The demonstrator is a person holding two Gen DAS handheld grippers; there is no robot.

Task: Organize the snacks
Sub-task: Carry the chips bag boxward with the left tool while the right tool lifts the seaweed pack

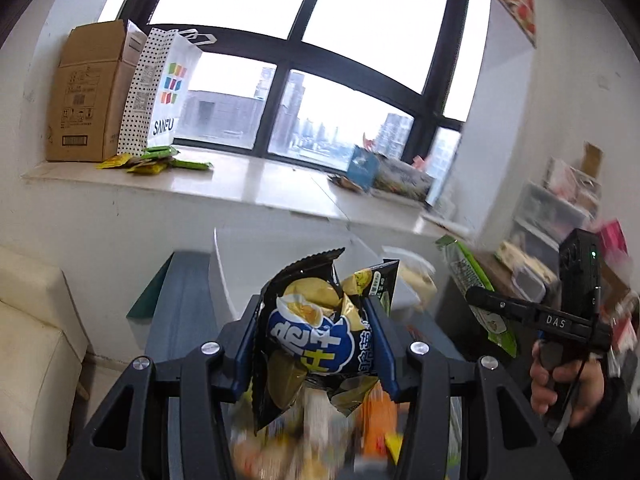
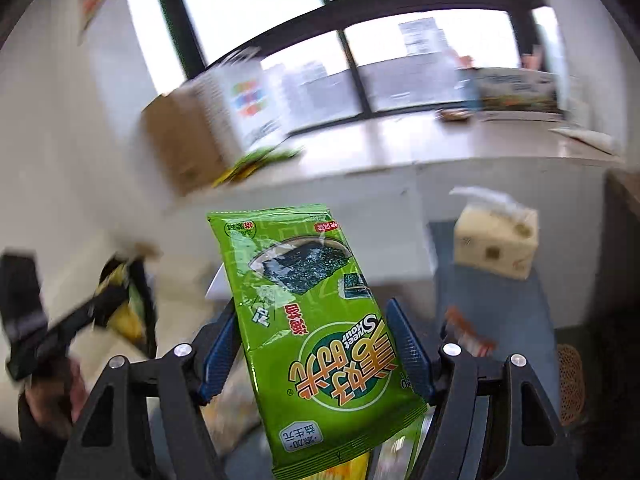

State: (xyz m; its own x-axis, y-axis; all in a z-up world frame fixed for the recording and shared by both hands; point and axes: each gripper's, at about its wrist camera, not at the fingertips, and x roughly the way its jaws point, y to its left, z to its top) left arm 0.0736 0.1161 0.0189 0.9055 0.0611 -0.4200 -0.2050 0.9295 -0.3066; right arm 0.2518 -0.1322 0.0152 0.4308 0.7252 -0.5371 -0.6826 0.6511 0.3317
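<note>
My left gripper (image 1: 316, 320) is shut on a black and yellow chip bag (image 1: 316, 332) and holds it up in the air, above a blurred pile of snack packets (image 1: 304, 444). My right gripper (image 2: 312, 336) is shut on a green seaweed snack packet (image 2: 316, 336) and holds it up. The right gripper (image 1: 480, 300) with its green packet (image 1: 476, 292) also shows at the right of the left wrist view. The left gripper (image 2: 108, 300) with the chip bag (image 2: 124, 304) shows blurred at the left of the right wrist view.
A white windowsill (image 1: 240, 184) runs below the window. On it stand a cardboard box (image 1: 88, 96), a dotted paper bag (image 1: 160, 92), several green and yellow packets (image 1: 156, 160) and boxes (image 1: 396, 176) at the right. A tissue pack (image 2: 496, 240) lies on the blue-grey table (image 2: 496, 300).
</note>
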